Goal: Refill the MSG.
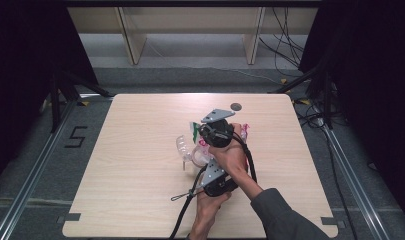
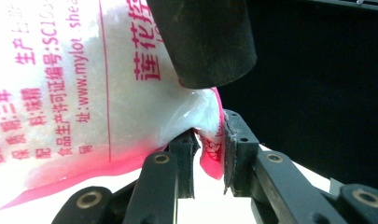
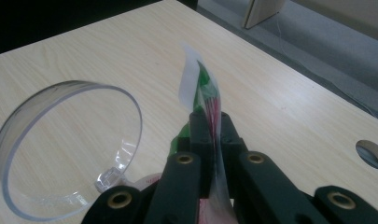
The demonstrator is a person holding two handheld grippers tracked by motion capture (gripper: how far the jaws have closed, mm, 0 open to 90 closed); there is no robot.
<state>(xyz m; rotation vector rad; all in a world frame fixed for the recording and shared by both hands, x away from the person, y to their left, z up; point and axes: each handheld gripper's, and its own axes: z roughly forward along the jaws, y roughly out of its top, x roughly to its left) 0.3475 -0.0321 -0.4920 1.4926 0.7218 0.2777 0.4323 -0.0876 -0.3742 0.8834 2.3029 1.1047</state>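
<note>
A clear bag of white sugar (image 2: 130, 93) with pink print is held up over the table between both grippers. My left gripper (image 2: 209, 149) pinches the bag's pink bottom corner, and a black finger of the other gripper (image 2: 205, 42) hangs just above it. My right gripper (image 3: 213, 126) is shut on the bag's thin white, green and pink top edge (image 3: 196, 79), which stands up past the jaws. In the high view the right gripper (image 1: 202, 132) is above the left gripper (image 1: 206, 167), with the arms crossed and the bag (image 1: 196, 131) mostly hidden by the hands.
A clear plastic cup (image 3: 60, 154) with a small handle sits on the wooden table (image 1: 140, 165), just left of the bag; it is also in the high view (image 1: 182, 147). A round hole (image 1: 235, 106) lies near the far edge. Cables trail off the near edge.
</note>
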